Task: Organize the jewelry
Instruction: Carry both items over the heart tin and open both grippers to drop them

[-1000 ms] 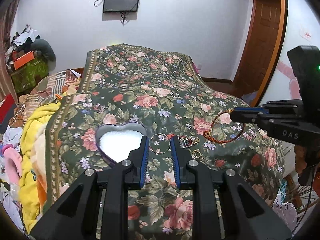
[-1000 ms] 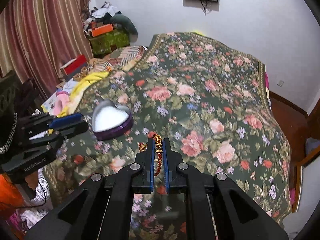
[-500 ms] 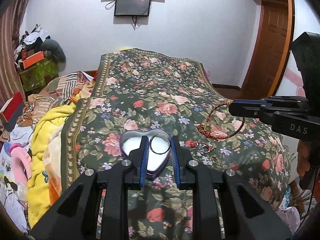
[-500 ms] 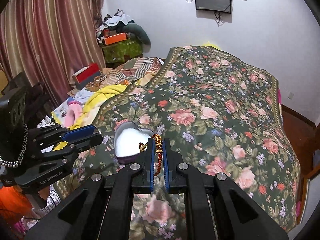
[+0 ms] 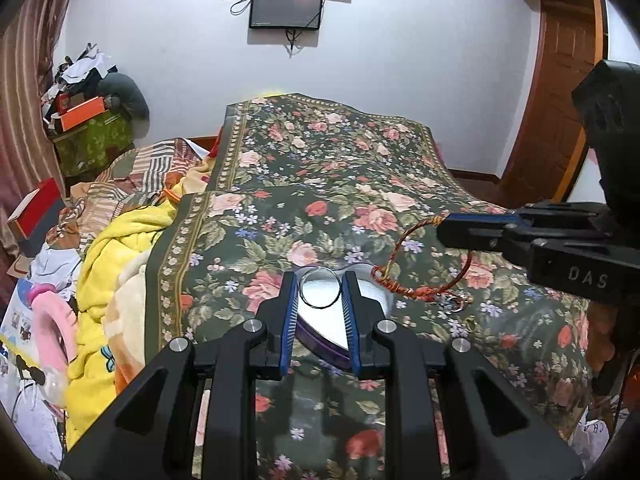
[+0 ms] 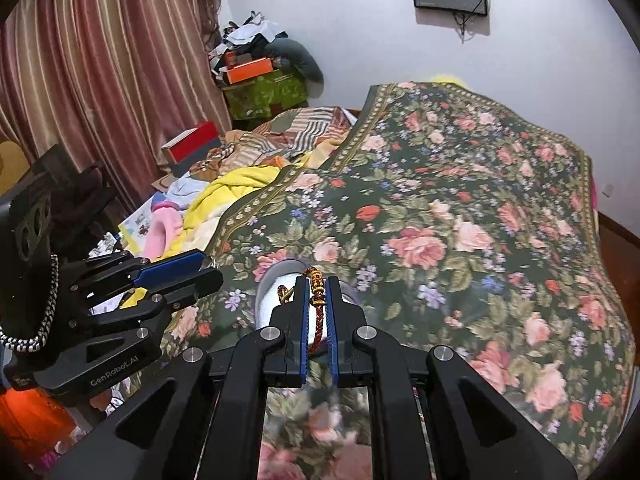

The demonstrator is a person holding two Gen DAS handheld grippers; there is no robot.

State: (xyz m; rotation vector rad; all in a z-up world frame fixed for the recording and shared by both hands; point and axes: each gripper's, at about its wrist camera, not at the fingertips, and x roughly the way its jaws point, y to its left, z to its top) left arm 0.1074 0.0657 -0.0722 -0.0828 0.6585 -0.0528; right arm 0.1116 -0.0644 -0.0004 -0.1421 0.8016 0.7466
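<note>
My left gripper (image 5: 319, 286) is shut on a thin silver ring bangle (image 5: 320, 307) and holds it above the heart-shaped purple box (image 5: 372, 300) with a white inside, which lies on the floral bedspread. My right gripper (image 6: 318, 300) is shut on a red and gold braided bracelet (image 6: 316, 316); in the left wrist view the bracelet (image 5: 400, 248) hangs from that gripper (image 5: 472, 232) just right of the box. The box (image 6: 272, 280) shows partly behind the right fingers. Small rings and jewelry pieces (image 5: 460, 304) lie on the bedspread right of the box.
The floral bedspread (image 5: 320, 184) covers the bed. Yellow blanket (image 5: 112, 248), striped cloth and clutter lie along the left side. A red box (image 6: 192, 144) and curtains (image 6: 100, 60) stand at the left. A wooden door (image 5: 560, 80) is at the right.
Both grippers have moved left over the bed with their jewelry. The heart box now lies right under the left gripper's fingers, and the bracelet hangs at its right edge.
</note>
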